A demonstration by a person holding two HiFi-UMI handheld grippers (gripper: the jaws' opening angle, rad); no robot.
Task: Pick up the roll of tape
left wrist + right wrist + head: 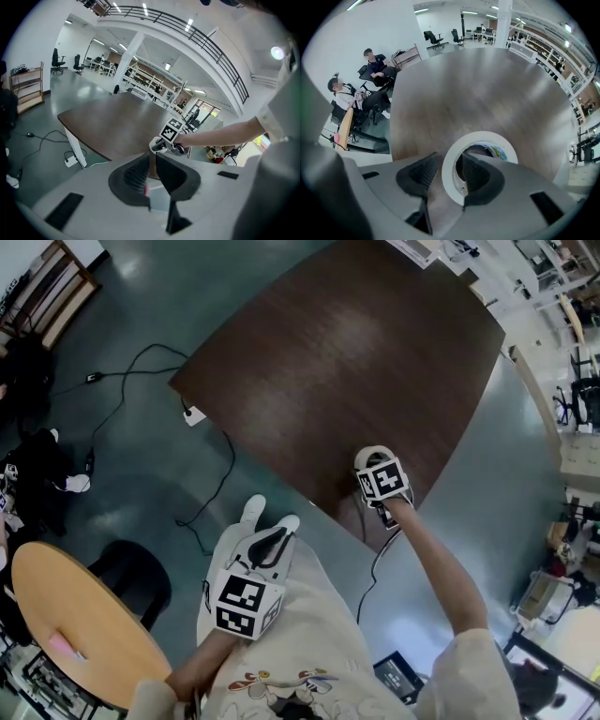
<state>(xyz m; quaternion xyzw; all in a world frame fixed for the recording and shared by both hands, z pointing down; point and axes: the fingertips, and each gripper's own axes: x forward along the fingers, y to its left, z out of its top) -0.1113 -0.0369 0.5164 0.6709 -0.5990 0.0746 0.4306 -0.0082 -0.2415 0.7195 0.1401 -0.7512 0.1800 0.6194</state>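
The roll of tape [372,455] lies flat on the table [347,362], close to the near edge and toward the near right corner. From there the broad top runs on to the far edge and the left corner. The top is dark brown wood grain with a soft shine, and its corners are rounded. The roll is a white ring, smooth, with some colour print inside its hole.

The right gripper [450,157] is partly open and stands astride the ring's near wall. One ribbed dark jaw is inside the hole and the other is outside, just beside the wall, with a thin gap.

The left gripper [152,157] is off the table, before the near edge, above the person's lap. Its jaws are almost together and hold nothing.

Black cables [211,484] lie on the glossy grey floor by the left corner
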